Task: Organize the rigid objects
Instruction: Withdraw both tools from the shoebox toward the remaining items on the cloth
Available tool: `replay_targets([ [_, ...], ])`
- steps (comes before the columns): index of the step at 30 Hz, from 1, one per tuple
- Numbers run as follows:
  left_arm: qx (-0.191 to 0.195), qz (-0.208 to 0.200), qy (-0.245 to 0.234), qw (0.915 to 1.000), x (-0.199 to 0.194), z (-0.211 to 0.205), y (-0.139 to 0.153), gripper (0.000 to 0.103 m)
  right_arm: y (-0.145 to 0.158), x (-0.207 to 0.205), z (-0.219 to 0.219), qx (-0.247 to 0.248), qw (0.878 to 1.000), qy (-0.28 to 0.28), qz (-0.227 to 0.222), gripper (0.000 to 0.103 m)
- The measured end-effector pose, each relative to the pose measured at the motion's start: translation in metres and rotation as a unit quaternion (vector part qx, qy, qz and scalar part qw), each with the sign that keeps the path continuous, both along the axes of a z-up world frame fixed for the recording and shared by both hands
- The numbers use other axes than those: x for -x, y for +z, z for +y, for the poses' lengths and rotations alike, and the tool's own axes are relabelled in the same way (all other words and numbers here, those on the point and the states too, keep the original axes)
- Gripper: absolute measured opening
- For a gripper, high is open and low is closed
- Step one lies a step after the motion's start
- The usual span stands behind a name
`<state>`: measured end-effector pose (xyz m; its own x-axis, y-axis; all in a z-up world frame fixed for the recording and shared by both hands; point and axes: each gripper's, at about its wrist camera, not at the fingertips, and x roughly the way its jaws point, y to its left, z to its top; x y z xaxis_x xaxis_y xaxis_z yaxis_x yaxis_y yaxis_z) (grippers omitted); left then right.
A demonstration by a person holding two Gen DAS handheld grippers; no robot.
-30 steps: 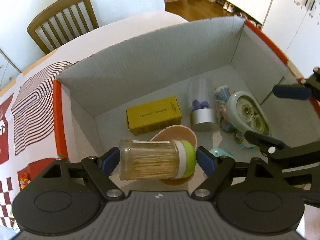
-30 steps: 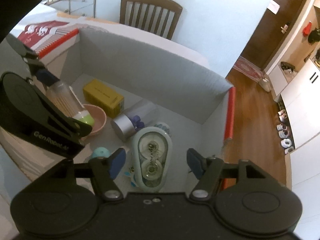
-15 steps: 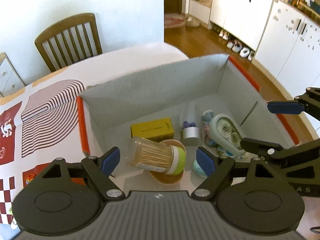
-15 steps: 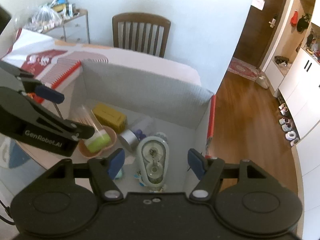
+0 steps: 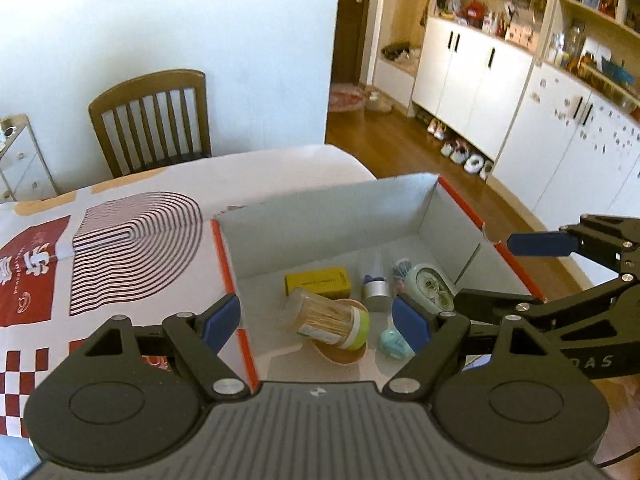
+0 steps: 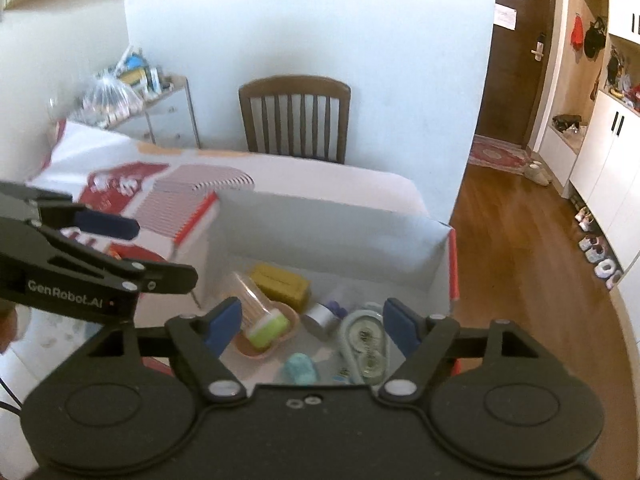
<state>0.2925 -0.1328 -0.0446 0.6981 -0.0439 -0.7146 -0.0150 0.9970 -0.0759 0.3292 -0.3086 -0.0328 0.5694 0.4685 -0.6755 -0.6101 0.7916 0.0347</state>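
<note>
pink dish [image 5: 340,354] mostly hidden under toothpick jar [image 5: 328,318]

chair [image 5: 154,120] standing at the table's far edge | patterned tablecloth [image 5: 120,240] covering the table | drawer unit [image 6: 168,120] sitting by the wall, bagged clutter [image 6: 112,92] lying on top | shoes [image 5: 464,156] lining the white cabinets [image 5: 472,76] | rug [image 6: 498,152] lying by the brown door [image 6: 516,52]

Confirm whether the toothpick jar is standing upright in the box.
No, the toothpick jar lies tipped on its side across the pink dish on the floor of the box, green lid pointing sideways.
</note>
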Motion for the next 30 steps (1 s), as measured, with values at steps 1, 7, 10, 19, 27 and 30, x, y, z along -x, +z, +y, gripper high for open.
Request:
replay_targets([
  [1,0.000,-0.006,0.002,1.0000,0.004,0.003,0.001,0.083,0.002,0.003,0.001,-0.008,1.000,0.000,0.001,0.081],
  [7,0.005,-0.028,0.014,0.9995,0.027,0.029,0.007,0.083,0.016,0.027,0.016,-0.039,0.999,0.009,-0.011,0.093],
  [10,0.010,-0.033,0.020,0.9992,0.039,0.045,0.008,0.083,0.022,0.039,0.027,-0.056,0.998,0.010,-0.018,0.098],
  [19,0.020,-0.042,0.032,0.9984,0.076,0.108,0.004,0.086,0.021,0.069,0.071,-0.060,0.998,0.012,-0.014,0.103],
  [27,0.055,-0.047,0.030,0.9969,0.099,0.167,-0.002,0.098,0.015,0.089,0.114,-0.048,0.999,0.012,-0.006,0.103],
  [30,0.060,-0.055,0.035,0.9961,0.106,0.187,-0.006,0.102,0.013,0.093,0.127,-0.044,0.999,0.011,-0.004,0.103],
])
